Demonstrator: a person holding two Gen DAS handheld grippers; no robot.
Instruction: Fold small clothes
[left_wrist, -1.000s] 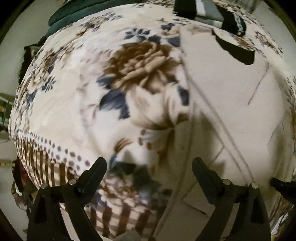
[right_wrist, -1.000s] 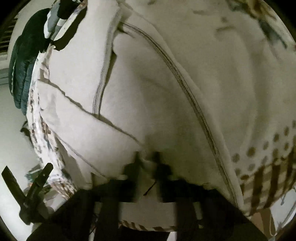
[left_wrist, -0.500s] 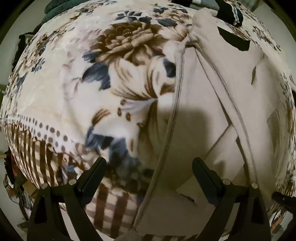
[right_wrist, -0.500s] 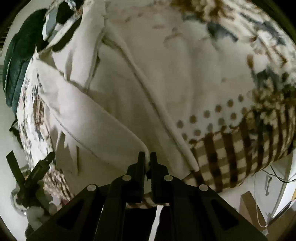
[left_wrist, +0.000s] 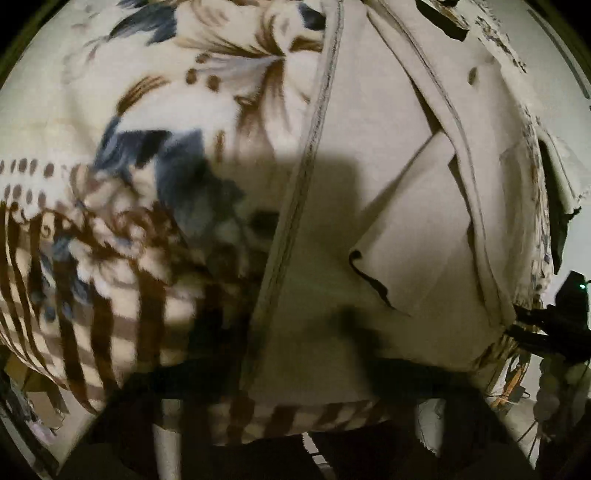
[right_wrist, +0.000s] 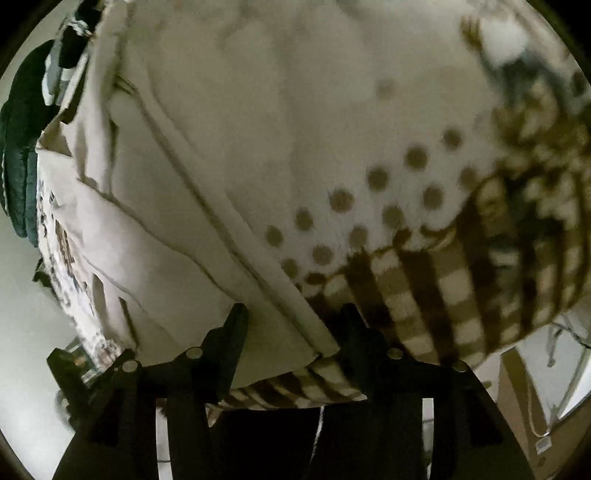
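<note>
A cream garment with grey stitched seams lies partly folded on a floral blanket. In the left wrist view my left gripper is a dark blur low over the garment's near hem, and its jaws cannot be made out. In the right wrist view the garment lies at left, and my right gripper is open, its fingers either side of the garment's near corner at the blanket's edge. The right gripper also shows at the right edge of the left wrist view.
The blanket's brown checked border hangs over the near edge. Dark green and striped clothes are piled at the far end. Floor, cables and a cardboard box lie beyond the edge at right.
My right gripper has opened and let go of the garment's corner. My left gripper has moved in low over the garment's near hem, and its view is now blurred and shadowed.
</note>
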